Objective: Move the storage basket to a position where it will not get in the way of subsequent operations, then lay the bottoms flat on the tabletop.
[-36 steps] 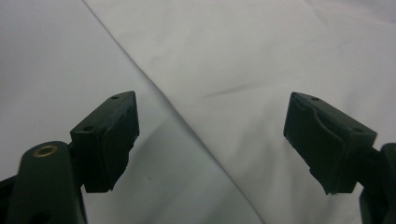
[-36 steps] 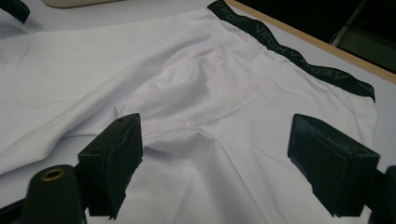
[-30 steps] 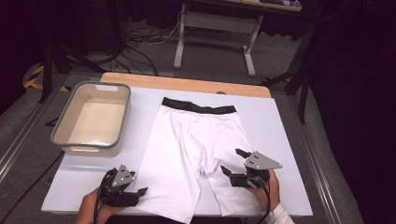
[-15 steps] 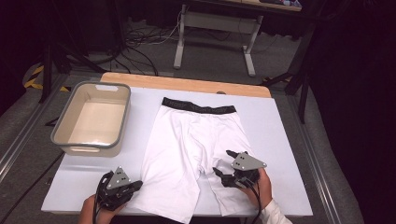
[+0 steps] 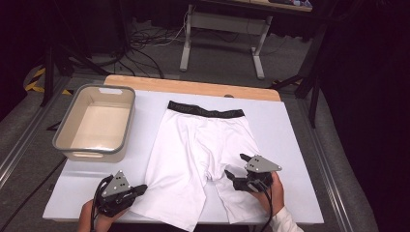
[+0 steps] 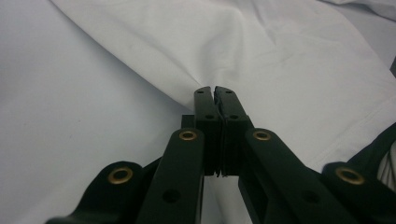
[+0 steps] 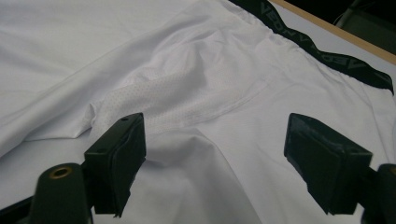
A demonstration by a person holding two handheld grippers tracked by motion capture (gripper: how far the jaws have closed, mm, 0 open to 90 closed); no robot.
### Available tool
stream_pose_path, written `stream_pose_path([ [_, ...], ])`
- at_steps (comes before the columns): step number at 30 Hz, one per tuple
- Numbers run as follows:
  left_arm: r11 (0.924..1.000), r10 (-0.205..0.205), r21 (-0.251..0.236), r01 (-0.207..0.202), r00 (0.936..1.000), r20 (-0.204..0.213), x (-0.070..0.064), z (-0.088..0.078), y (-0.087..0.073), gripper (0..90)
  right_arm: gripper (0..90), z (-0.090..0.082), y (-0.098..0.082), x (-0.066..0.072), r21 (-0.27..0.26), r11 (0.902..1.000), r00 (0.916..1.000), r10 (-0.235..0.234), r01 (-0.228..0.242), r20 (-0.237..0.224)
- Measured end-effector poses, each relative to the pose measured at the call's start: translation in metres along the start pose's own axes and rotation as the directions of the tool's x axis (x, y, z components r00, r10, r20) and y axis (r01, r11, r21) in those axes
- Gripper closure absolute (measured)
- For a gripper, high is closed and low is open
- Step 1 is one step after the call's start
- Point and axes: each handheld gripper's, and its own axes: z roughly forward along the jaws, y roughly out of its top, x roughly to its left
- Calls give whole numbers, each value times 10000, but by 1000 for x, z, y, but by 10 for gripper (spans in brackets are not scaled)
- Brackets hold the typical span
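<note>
Worktop (image 5: 300,145): a pale sheet over a wooden board, whose far edge shows as a tan strip.

Shorts (image 5: 198,159): white, laid flat at the middle of the worktop, black waistband (image 5: 205,110) on the far side and the 2 legs pointing toward the person. The left leg runs to the near edge of the worktop; the right leg ends just short of it. In the right claw view the fabric (image 7: 196,93) shows a mesh panel near the crotch seam and the waistband (image 7: 322,51) beyond it.

Bin (image 5: 95,123): grey, rectangular, open-topped, on the far left part of the worktop, well apart from the shorts.

Left claw (image 5: 138,189): held in the person's left hand (image 5: 87,217) at the near left corner, pointing right at the outer hem of the left leg. Its jaws have just closed. In the left claw view (image 6: 215,93) the 2 black jaws stand pressed together with the edge of the shorts (image 6: 280,70) at their tips, so they pinch the hem.

Right claw (image 5: 235,169): held in the right hand (image 5: 270,193), resting over the right leg near the crotch and pointing left and away. In the right claw view (image 7: 215,158) its jaws stand wide apart, fabric lying flat below and between them, with neither pad pressing it.
</note>
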Motion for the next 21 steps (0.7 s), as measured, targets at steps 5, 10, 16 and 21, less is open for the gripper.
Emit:
stream_pose_path([
  [5, 9990, 431, 96, -431, 9991, 19, -1, 4, 1, 885, 219, -1, -2, 0, 171, 9997, 9995, -173, 169, 280],
  [10, 9984, 565, 92, -565, 9984, 59, -1, 4, 3, 885, 207, -4, -2, -1, -55, 10000, 9996, 63, -61, 276],
  [16, 9975, 702, 92, -704, 9973, 233, 2, 3, 3, 884, 177, -7, -2, -4, -414, 9984, 9989, 406, -396, 252],
  [21, 9971, 760, -5, -760, 9967, 298, 1, 2, 5, 885, 175, -7, -4, -3, -465, 9975, 9985, 535, -528, 132],
])
